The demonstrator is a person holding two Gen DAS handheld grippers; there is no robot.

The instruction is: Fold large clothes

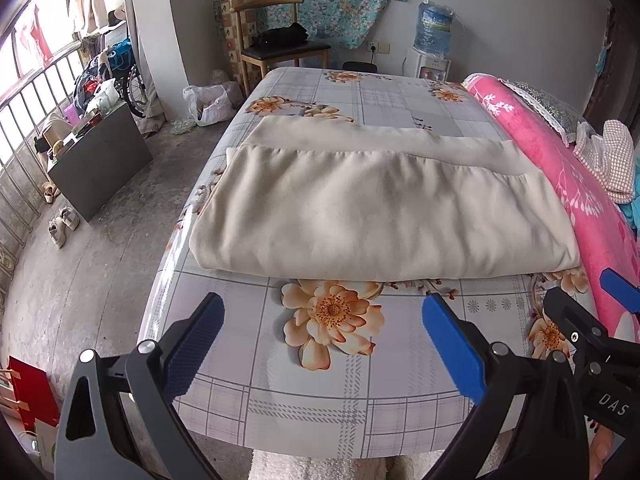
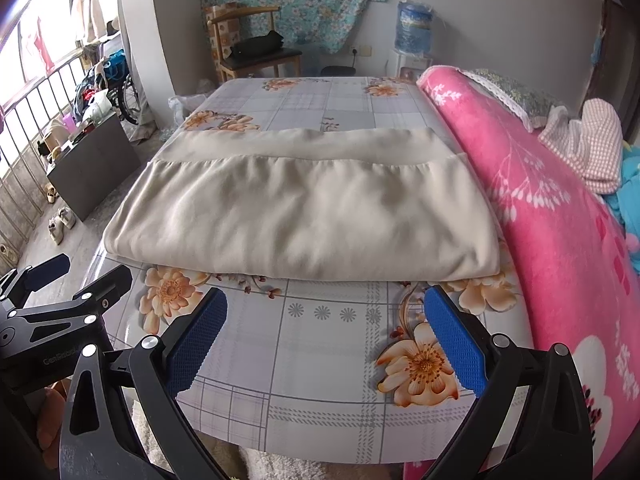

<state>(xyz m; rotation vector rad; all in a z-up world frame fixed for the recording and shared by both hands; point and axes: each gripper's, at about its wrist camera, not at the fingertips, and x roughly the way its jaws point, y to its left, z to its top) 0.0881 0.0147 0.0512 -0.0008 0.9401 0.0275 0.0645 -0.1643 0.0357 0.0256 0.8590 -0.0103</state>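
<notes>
A large cream garment (image 1: 372, 208) (image 2: 308, 216) lies folded flat across the middle of the flowered bed sheet (image 1: 360, 392) (image 2: 320, 384), its ribbed band on the far side. My left gripper (image 1: 324, 312) hovers open above the sheet, just short of the garment's near fold, nothing between its blue pads. My right gripper (image 2: 326, 308) is open too, also just before the near edge, toward the garment's right half. Each gripper shows in the other's view: the right one (image 1: 592, 316) at the right edge, the left one (image 2: 68, 280) at the left edge.
A rolled pink blanket (image 1: 560, 184) (image 2: 552, 216) runs along the bed's right side, with a checked cloth (image 2: 588, 148) on it. A wooden chair (image 1: 280, 44), a water dispenser (image 1: 432, 36), a dark box (image 1: 100, 160) and shoes (image 1: 64, 224) stand on the floor left and behind.
</notes>
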